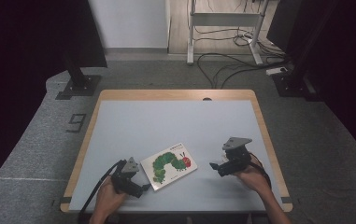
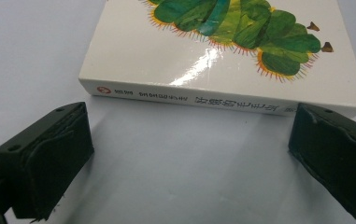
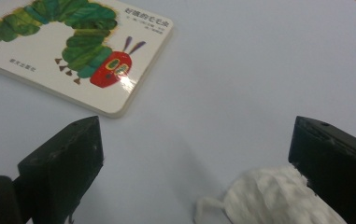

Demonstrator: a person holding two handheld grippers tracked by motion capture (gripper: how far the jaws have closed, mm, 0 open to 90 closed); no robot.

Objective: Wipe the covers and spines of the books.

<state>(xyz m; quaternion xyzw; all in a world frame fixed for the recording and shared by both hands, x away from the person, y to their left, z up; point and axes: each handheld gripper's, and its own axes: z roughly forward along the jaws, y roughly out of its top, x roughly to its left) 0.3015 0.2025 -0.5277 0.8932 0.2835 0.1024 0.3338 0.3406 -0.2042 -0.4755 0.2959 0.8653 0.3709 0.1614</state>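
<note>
While the book [image 1: 169, 165] is lying flat near the table's [image 1: 175, 121] near edge, the left gripper [image 1: 140, 187] is sitting just left of it — jaws released, straddling the spine, whose long axis is running across the gap. The right gripper [image 1: 213, 165], also released, is waiting well apart to the right — over a white wad [image 3: 274, 198].

You see a white book [image 1: 169, 165] with a green caterpillar on its cover, the head red with yellow-green eyes; its spine carries dark print and a red mark. Both grippers' pads [image 2: 49, 154] are black, the table [image 1: 166, 121] pale blue-grey, the cloth [image 3: 269, 200] white
</note>
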